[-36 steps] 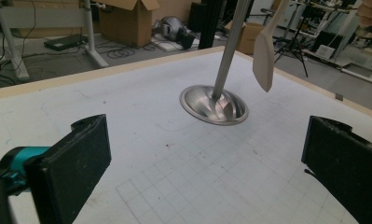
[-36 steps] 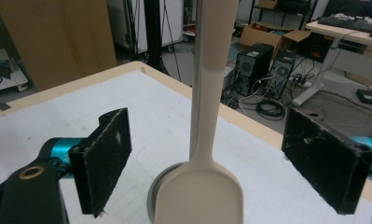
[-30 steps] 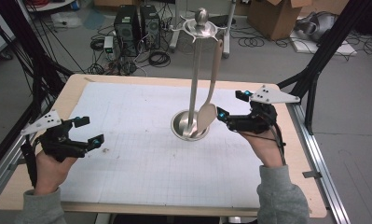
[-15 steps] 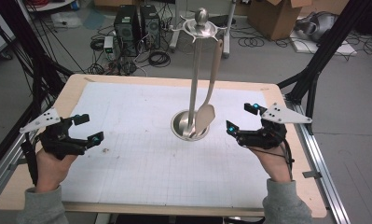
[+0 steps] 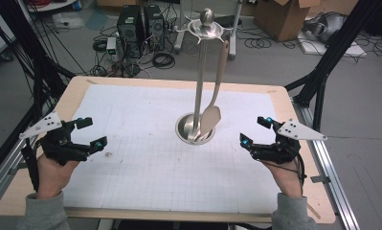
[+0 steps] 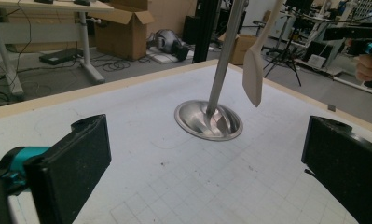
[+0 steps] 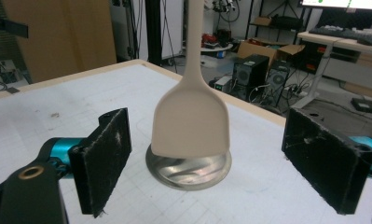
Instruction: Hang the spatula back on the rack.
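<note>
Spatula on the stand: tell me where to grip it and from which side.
Grip the spatula low on its thin handle, just above the blade, approaching with the right gripper from the right. It hangs freely on that side of the stand's pole, which blocks a left approach.

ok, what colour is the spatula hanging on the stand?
Pale beige, plain with no pattern. The spatula shows best in the right gripper view, hanging over the stand's base.

tongs [image 5: 94,132] [image 5: 252,130] – 2 | spatula [image 5: 210,120] – 1 | stand [image 5: 198,91] – 1
</note>
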